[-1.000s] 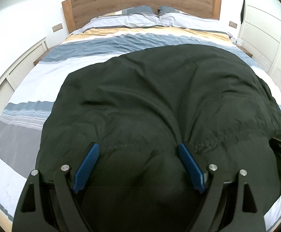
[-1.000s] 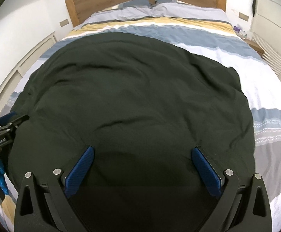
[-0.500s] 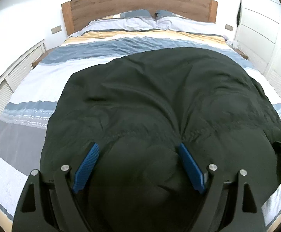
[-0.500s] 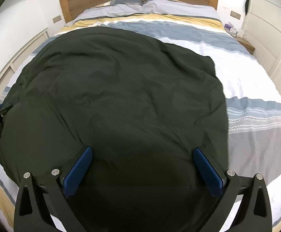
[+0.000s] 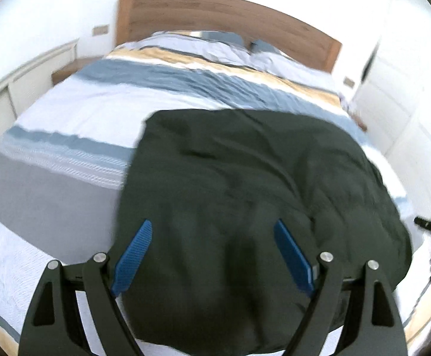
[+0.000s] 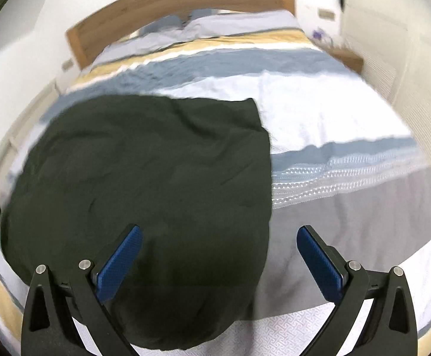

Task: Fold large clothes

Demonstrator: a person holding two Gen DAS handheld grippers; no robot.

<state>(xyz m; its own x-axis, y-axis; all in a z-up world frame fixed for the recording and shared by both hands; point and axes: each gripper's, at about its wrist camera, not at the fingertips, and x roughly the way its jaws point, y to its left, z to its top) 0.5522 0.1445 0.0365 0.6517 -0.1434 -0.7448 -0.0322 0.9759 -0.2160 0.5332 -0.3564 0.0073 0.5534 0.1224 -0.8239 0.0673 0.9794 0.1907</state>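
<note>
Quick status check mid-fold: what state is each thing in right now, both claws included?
Dark garment: lying on the bed, rumpled, near edge between the open jaws of both claws.
Left claw: open, holding nothing.
Right claw: open, holding nothing, right finger over the bare duvet.
Striped duvet: spread over the bed, partly covered by the garment.
Pillows: at the headboard, blurred.

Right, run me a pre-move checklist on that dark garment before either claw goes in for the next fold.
1. Left claw open: ok.
2. Right claw open: ok.
3. Dark garment free of both claws: ok, nothing is pinched.
4. Garment lying flat: not ok, creases and humps show.
5. Garment fully on the striped bed: cannot tell, its near edge is hidden by the claws.
6. Sharp view: not ok, both are motion-blurred.
</note>
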